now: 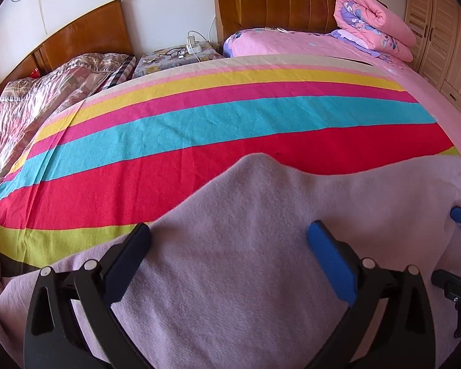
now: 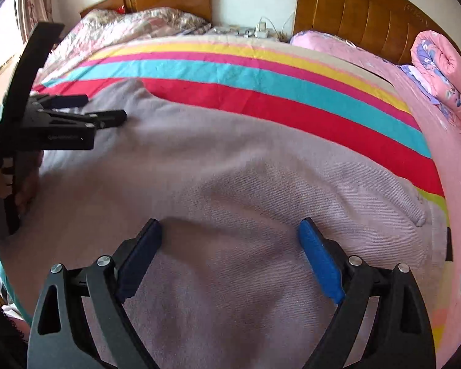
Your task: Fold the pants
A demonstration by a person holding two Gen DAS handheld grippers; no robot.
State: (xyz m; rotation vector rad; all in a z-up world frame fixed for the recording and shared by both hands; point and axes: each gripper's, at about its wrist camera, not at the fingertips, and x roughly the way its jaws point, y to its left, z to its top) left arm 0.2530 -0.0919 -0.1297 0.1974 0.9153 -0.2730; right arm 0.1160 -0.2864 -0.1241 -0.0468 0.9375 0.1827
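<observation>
Pants laid flat on bed; both my grippers released above the cloth.

The lilac pants (image 2: pixel 230 184) lay spread on the striped blanket (image 1: pixel 199 129) across the bed (image 2: pixel 439 141). My left gripper (image 1: pixel 230 236) and my right gripper (image 2: pixel 230 230) each hovered over the fabric, jaws spread wide, grasping nothing. In my judgement, the fold would go best if I pinched one edge at two matching points, lifted evenly and laid edge upon edge, smoothing wrinkles first. Faint lettering showed on the left gripper body in the right wrist view, too small to read. No other brand or label was legible.
</observation>
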